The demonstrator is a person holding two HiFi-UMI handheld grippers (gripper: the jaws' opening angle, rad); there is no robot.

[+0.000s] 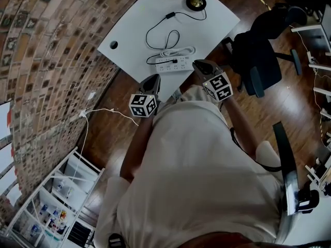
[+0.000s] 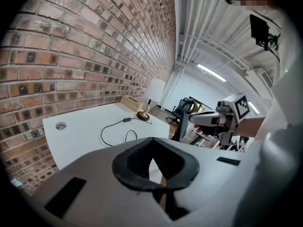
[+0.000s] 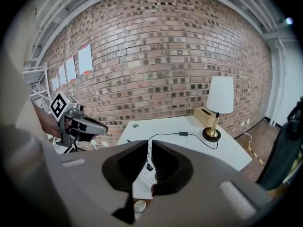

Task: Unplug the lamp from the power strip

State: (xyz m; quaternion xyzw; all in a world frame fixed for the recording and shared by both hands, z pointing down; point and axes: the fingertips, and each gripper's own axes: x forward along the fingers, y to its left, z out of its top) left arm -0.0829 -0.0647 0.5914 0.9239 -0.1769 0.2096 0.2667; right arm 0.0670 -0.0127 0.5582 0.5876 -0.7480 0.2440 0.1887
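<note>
The lamp's black plug (image 1: 175,61) sits in the white power strip (image 1: 163,65) near the front edge of the table (image 1: 129,32). Its cord (image 1: 155,35) loops back to the lamp (image 1: 196,3) at the far corner. Near the strip, the right gripper (image 1: 199,64) and left gripper (image 1: 154,78) hover with jaws closed and empty. The step in hand looks like the approach. Next, one gripper likely has to open, clamp the plug and pull, while the other steadies the strip.
</note>
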